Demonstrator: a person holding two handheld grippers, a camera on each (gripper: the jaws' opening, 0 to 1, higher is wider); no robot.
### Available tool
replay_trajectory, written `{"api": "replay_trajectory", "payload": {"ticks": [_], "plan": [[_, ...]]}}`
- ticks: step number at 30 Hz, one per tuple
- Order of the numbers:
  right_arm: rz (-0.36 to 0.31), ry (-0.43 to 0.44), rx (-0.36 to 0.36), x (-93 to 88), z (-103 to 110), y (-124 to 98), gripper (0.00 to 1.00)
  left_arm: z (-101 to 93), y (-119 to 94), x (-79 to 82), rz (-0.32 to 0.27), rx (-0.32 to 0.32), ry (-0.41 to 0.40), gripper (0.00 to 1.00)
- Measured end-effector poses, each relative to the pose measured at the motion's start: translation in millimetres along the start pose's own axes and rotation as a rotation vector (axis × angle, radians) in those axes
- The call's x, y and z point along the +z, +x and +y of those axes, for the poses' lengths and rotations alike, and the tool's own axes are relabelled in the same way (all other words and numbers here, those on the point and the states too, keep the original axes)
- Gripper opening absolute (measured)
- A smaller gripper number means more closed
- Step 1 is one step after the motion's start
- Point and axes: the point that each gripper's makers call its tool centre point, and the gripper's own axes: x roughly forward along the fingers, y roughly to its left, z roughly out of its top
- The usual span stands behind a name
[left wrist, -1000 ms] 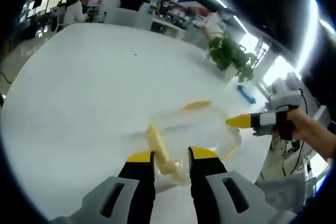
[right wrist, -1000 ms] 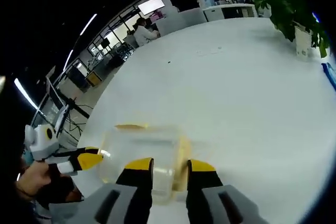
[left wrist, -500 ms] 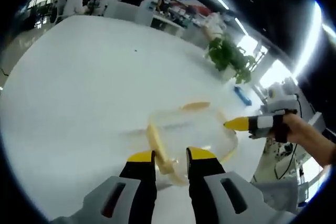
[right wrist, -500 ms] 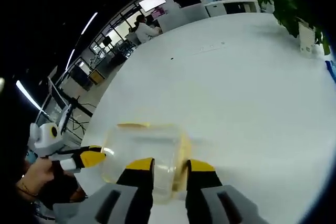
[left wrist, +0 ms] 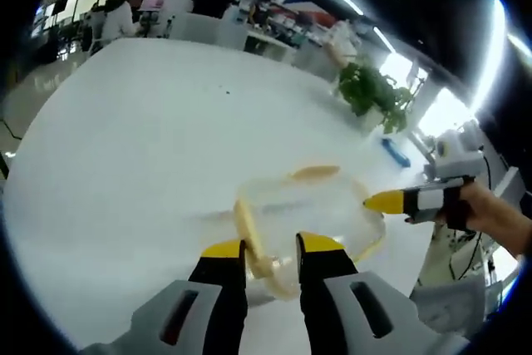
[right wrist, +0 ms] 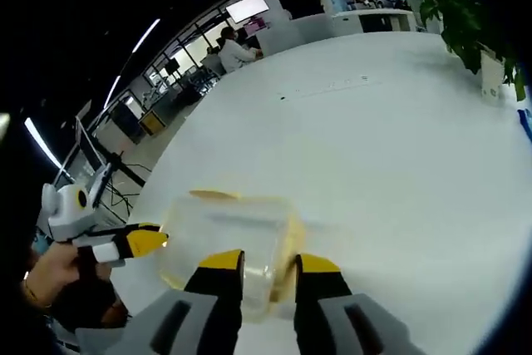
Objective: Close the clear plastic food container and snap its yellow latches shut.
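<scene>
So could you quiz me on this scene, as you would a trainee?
1. True or false: the clear plastic food container sits on a white table.
2. Which plant stands at the table's far edge? A) potted green plant B) cactus C) sunflower
3. Fill in: the tips of the left tongs and the right tongs are coloured ____.

Key: 1 true; 2 A; 3 yellow.

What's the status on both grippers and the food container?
Left gripper and right gripper open, one at each end of the clear container. Lid on; yellow latches not visibly snapped. White table around it, nothing blocking.
</scene>
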Motion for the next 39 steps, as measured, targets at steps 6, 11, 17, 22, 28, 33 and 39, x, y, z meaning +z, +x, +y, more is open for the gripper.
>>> {"api": "replay_trajectory", "payload": {"ticks": [6,11,17,22,28,33,39], "plan": [[-0.017,-0.018,0.003,6.4,1,3,0.21,2.6,0,1.7,-0.028,0.020,0.008,0.21],[-0.026,-0.007,0.005,7.9,1,3,0.21,4.1,4,5.4,-0.028,0.028,0.065,0.21],[-0.039,-0.006,0.003,7.1,1,2,0.21,3.4,5,5.2,-0.036,0.027,0.079,0.21],[-0.070,-0.026,-0.011,7.8,1,1,0.22,4.0,6,6.4,-0.038,0.027,0.084,0.21],[-0.056,-0.159,0.000,5.8,7,2,0.27,3.2,6,8.2,-0.044,0.019,0.115,0.22],[-0.045,-0.240,-0.032,8.0,8,2,0.31,3.5,7,9.5,-0.043,0.011,0.111,0.23],[-0.036,-0.311,-0.036,13.1,8,-2,0.33,8.4,4,19.7,-0.050,0.013,0.110,0.18]]}}
